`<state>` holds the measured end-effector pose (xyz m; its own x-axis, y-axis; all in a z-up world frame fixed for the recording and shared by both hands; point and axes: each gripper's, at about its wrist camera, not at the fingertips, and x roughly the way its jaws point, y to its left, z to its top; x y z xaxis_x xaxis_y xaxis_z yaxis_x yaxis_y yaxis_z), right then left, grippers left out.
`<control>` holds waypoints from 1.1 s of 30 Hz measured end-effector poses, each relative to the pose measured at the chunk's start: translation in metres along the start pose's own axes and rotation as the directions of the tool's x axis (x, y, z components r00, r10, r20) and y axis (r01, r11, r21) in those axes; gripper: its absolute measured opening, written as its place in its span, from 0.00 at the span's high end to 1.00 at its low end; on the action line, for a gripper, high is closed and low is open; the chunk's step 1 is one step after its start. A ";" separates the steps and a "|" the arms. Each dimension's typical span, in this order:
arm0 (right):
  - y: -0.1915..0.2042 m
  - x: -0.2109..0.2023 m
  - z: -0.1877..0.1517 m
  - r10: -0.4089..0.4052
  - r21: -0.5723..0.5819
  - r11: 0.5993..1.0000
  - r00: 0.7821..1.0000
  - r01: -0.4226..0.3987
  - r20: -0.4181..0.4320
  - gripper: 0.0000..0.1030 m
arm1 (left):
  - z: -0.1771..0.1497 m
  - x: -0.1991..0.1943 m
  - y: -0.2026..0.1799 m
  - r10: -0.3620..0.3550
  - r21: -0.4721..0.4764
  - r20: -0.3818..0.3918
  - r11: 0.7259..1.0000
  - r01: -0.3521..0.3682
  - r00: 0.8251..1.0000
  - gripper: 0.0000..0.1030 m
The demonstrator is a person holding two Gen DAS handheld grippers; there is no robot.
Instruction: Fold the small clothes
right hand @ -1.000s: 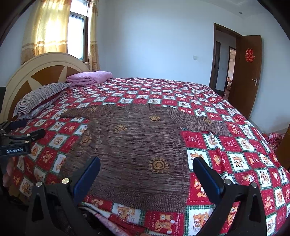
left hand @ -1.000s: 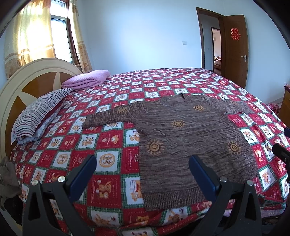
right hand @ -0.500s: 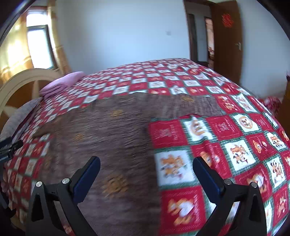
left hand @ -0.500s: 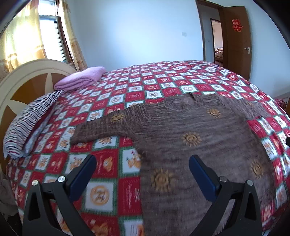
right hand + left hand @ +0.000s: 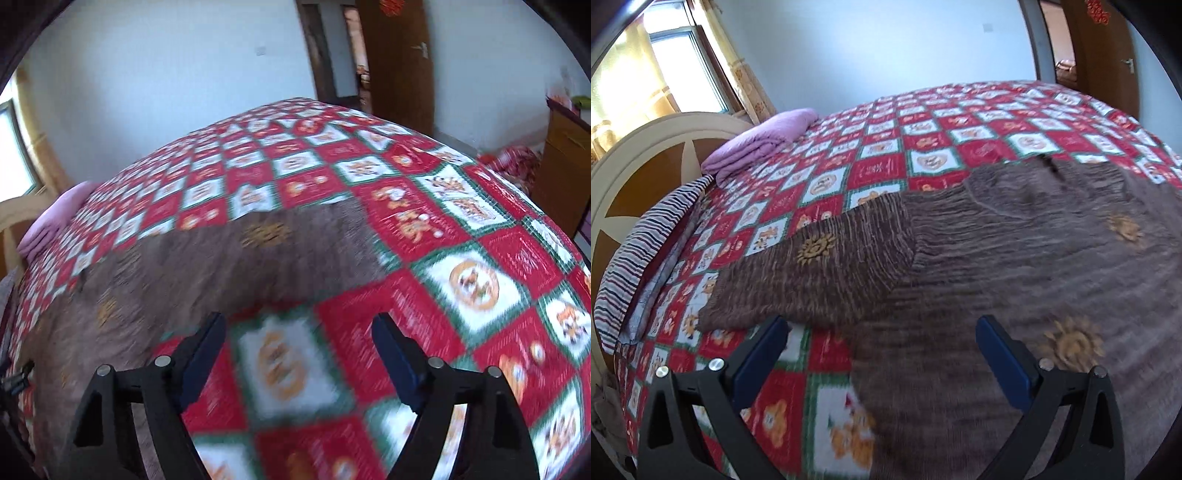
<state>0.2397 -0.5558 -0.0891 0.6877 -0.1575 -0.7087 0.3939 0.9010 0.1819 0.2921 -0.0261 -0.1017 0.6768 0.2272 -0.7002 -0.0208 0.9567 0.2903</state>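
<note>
Reaching for the brown knitted sweater with sun motifs (image 5: 1015,258), spread flat on the red-checked bedspread (image 5: 886,162), calls for care; left tool (image 5: 882,354) and right tool (image 5: 297,350), both spread and empty, should each pinch a sleeve end cleanly.

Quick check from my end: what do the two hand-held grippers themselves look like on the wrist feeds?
Both look alike. The left hand-held gripper has two matte black angular arms with triangular cut-outs and round silver screw heads, each ending in a flat dark blue finger pad. The right hand-held gripper has the same black frame, silver screws and blue pads. No cables, markings or sleeves show.
</note>
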 end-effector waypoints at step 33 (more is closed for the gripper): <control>0.080 -0.008 0.110 0.045 -0.173 0.984 0.997 -0.035 0.057 0.94 | 0.014 0.043 0.030 -0.070 -0.144 -0.004 0.987 0.069 0.998 0.00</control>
<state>0.3326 -0.5264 0.0059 0.7383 -0.1394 -0.6599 0.2586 0.9622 0.0860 0.3309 0.0099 -0.1137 0.6739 0.1601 -0.7212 -0.0802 0.9863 0.1440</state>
